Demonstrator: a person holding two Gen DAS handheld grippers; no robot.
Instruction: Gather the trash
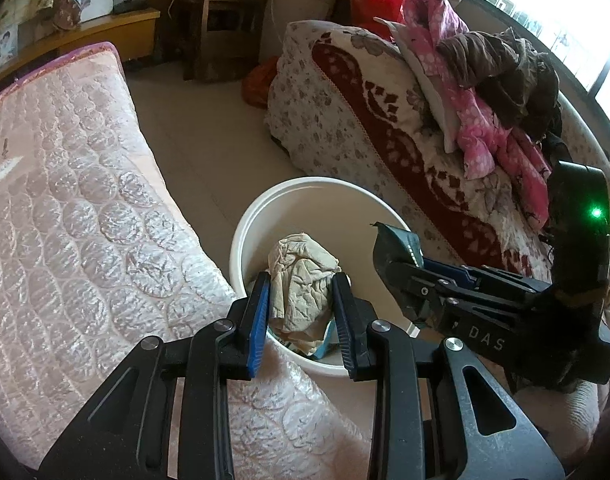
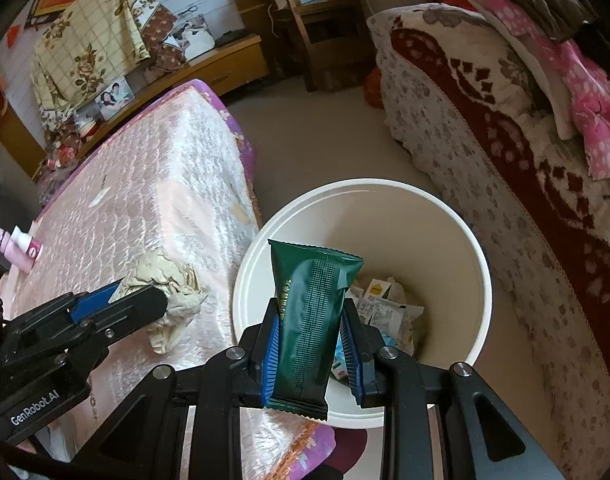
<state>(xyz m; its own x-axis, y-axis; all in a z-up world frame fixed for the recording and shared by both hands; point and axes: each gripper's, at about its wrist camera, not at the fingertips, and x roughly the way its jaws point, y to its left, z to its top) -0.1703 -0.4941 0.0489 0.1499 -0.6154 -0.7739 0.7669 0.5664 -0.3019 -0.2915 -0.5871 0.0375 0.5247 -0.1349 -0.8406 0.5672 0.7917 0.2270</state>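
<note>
Right wrist: right hand-held gripper [image 2: 311, 336] clamps green wrapper [image 2: 309, 320] over white bin [image 2: 445, 216]; left hand-held gripper [image 1: 301, 304] clamps crumpled tissue [image 1: 301, 280].

One white bin [image 2: 477, 280], one green wrapper [image 2: 309, 320], one crumpled tissue [image 1: 301, 284], two claws.

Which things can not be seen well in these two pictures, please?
- Bin contents: in the right wrist view, the green wrapper and right tongs cover much of them.
- Same bin in the left wrist view: the crumpled paper in the left tongs hides the bottom.
- Pink bottle: label too small to read.
</note>
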